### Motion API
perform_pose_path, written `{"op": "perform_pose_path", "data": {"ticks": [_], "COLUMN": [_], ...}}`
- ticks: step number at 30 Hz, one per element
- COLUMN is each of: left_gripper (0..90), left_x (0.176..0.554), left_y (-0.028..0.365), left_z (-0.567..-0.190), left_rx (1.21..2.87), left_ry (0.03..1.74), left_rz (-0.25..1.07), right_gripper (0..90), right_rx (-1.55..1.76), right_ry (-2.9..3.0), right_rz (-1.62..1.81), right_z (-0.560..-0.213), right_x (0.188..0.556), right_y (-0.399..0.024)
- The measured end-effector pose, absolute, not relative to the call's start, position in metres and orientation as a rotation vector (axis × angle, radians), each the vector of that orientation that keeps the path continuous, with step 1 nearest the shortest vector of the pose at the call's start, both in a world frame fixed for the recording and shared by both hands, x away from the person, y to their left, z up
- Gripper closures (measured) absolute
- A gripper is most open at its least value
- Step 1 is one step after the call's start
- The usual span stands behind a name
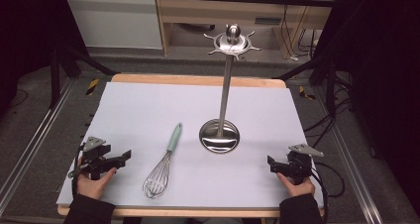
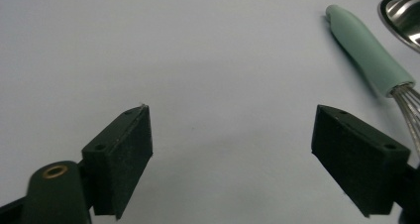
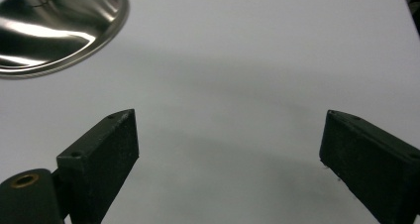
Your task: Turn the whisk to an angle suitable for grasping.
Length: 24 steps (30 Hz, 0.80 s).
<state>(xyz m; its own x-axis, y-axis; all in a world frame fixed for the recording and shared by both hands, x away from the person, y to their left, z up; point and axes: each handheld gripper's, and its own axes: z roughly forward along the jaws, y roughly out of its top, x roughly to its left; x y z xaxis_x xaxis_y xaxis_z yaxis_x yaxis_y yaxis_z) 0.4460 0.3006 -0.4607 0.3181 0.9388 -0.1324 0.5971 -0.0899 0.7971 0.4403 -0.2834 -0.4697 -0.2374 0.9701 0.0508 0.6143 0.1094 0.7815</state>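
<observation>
Surface: pale sheet covers the wooden table [image 1: 148, 78], dark floor and rails around it.
Whisk [image 1: 163, 163]: lies flat near the table's front, left of centre, mint handle [image 2: 369, 50] pointing away, wire balloon toward the person.
Handling: likely light; wires springy and apt to flex or slip, so the stiff handle looks the better place to grasp.
Stand [image 1: 221, 130]: steel utensil holder with hooked top, upright just right of the whisk, apart from it.
Left gripper [image 1: 110, 160]: fingers spread wide, holding nothing, near the whisk.
Right gripper [image 1: 283, 167]: fingers apart, unladen, near the stand's base [image 3: 54, 28].

no readable text, labels, brands or numbers anywhere
</observation>
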Motion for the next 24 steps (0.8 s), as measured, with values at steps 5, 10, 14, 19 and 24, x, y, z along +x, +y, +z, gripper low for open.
{"op": "perform_pose_path", "data": {"ticks": [5, 10, 14, 19, 24], "left_gripper": [21.5, 23.9, 25.8, 26.9, 27.0], "left_x": [0.443, 0.442, 0.443, 0.447, 0.450], "left_y": [0.294, 0.286, 0.282, 0.280, 0.272], "left_z": [-0.455, -0.447, -0.439, -0.432, -0.419], "left_rx": [1.782, 1.805, 1.812, 1.817, 1.819], "left_ry": [1.351, 1.327, 1.298, 1.278, 1.242], "left_rz": [0.536, 0.527, 0.520, 0.506, 0.491], "right_gripper": [9.4, 7.9, 7.1, 7.8, 9.1], "right_rx": [1.514, 1.470, 1.468, 1.488, 1.464], "right_ry": [1.947, 1.983, 1.979, 1.981, 1.993], "right_rz": [0.972, 0.940, 0.943, 0.940, 0.936], "right_z": [-0.468, -0.467, -0.465, -0.466, -0.464], "right_x": [0.436, 0.434, 0.433, 0.432, 0.431], "right_y": [-0.278, -0.273, -0.273, -0.271, -0.270]}}
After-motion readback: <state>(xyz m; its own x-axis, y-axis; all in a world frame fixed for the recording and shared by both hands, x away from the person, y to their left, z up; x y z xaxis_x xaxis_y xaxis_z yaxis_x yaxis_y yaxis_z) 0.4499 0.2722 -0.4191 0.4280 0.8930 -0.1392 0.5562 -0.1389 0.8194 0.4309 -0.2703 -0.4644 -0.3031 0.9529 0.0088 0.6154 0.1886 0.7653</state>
